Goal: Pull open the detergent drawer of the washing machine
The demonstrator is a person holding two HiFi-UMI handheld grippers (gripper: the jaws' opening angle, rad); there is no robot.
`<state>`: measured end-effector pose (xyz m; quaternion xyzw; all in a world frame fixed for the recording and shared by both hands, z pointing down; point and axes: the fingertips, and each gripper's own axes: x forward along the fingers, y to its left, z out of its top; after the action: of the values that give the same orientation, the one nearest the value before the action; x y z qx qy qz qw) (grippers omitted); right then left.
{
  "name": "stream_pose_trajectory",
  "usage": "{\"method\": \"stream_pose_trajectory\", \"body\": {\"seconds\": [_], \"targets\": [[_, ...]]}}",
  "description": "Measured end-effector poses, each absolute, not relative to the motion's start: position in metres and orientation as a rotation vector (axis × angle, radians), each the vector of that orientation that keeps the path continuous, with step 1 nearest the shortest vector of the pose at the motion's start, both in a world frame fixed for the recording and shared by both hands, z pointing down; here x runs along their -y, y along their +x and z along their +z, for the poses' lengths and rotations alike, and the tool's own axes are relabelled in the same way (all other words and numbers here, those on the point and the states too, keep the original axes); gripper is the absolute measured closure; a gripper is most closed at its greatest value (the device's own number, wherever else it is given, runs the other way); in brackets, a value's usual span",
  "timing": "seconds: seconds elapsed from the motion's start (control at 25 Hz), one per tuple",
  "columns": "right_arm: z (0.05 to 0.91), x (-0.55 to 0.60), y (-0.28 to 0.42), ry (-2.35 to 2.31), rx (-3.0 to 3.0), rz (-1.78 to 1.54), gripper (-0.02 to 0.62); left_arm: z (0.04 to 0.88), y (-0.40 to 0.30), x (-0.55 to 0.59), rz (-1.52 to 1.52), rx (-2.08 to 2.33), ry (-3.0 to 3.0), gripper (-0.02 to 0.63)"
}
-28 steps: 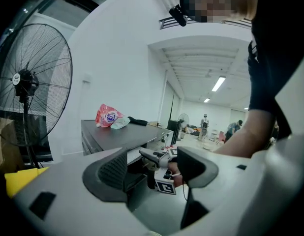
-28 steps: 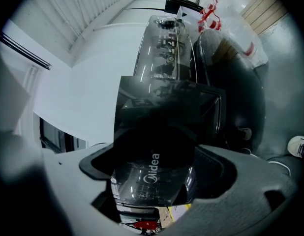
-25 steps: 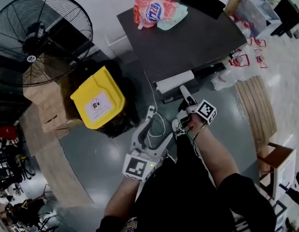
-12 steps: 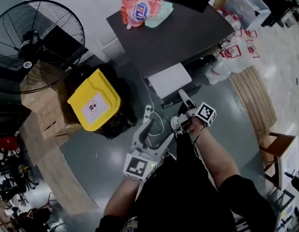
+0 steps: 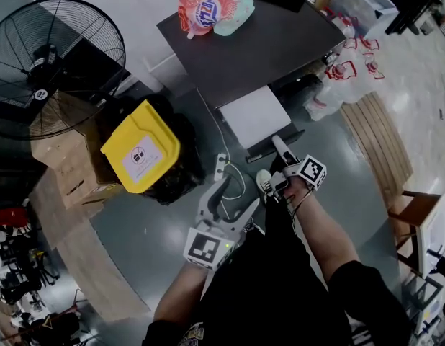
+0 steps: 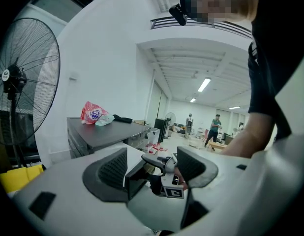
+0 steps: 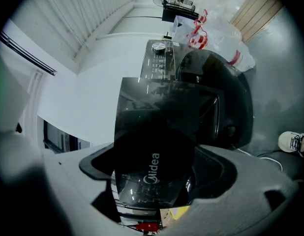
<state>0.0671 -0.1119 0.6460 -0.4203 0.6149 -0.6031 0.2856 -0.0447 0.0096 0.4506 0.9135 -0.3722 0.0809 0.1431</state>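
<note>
My right gripper (image 5: 279, 147) is clamped on the drawer (image 5: 255, 114) front; the drawer sits well out of the washer (image 5: 266, 42). Left gripper (image 5: 235, 189) open, empty, off to the side. I'd pull straight, level, no twisting, easing off near the stop.

Our right gripper (image 5: 279, 147) is out at the detergent drawer (image 5: 255, 117), jaws clamped on its dark front panel, right forearm (image 5: 323, 229) stretched straight behind it. Our left gripper (image 5: 233, 193) hangs well short of the drawer, off to its left, jaws spread wide with nothing between them, left forearm (image 5: 181, 298) tucked close in.
</note>
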Motion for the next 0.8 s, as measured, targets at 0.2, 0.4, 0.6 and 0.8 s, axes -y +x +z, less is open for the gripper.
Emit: {"method": "stream_pose_trajectory", "body": {"seconds": [0.2, 0.4, 0.6, 0.8], "targets": [[0.647, 0.104, 0.069, -1.133, -1.643, -1.602, 0.118, 0.451, -0.051, -0.018, 0.228, 1.070, 2.639, 0.316], [0.650, 0.096, 0.071, -1.147, -1.629, -1.584, 0.118, 0.452, -0.061, -0.025, 0.223, 1.074, 2.639, 0.317], [0.648, 0.088, 0.073, -1.147, -1.625, -1.572, 0.118, 0.448, -0.069, -0.033, 0.208, 1.080, 2.632, 0.316], [0.652, 0.087, 0.075, -1.164, -1.610, -1.577, 0.115, 0.447, -0.078, -0.035, 0.204, 1.081, 2.646, 0.316]]}}
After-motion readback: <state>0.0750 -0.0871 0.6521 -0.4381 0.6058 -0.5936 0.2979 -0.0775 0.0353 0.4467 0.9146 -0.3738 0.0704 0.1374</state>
